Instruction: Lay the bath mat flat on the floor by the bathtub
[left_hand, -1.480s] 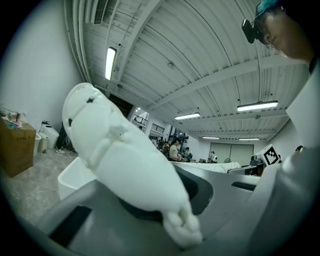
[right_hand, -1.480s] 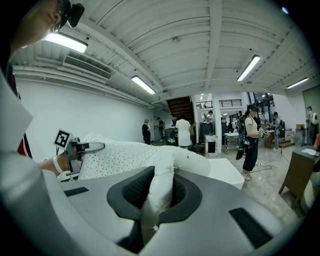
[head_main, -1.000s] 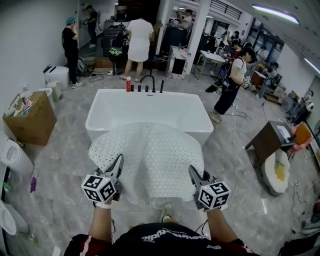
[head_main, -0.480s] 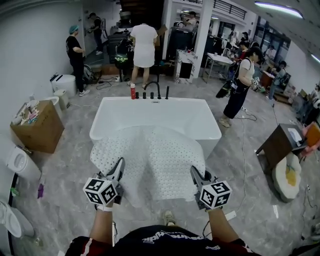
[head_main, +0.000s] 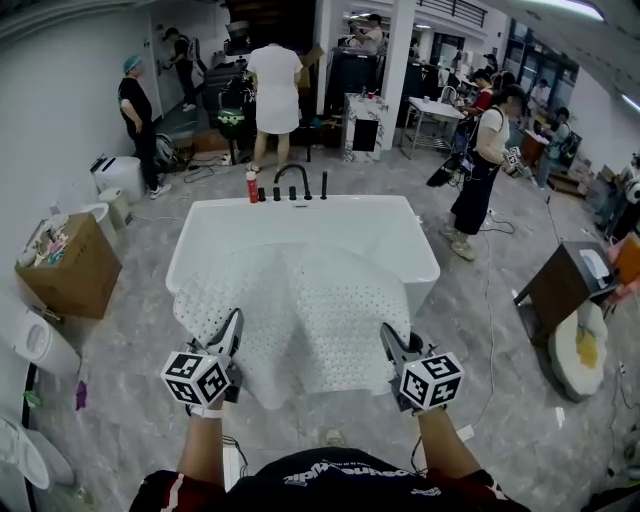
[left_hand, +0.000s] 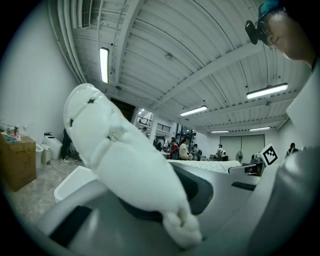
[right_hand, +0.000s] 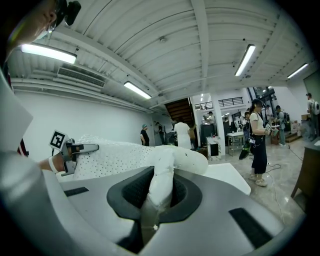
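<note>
You've carried the bath mat (head_main: 305, 310) nearer the bathtub (head_main: 300, 215); it hangs spread in the air, near corners clenched in your left tongs (head_main: 232, 332) and right tongs (head_main: 391, 340). It is not on the floor (head_main: 120, 400) yet.

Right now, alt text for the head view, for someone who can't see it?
Seen from above, a white perforated bath mat is held spread between the left gripper and right gripper, each clamped on it, overlapping the near end of a white freestanding bathtub. Grey marbled floor surrounds the tub; people stand beyond.
</note>
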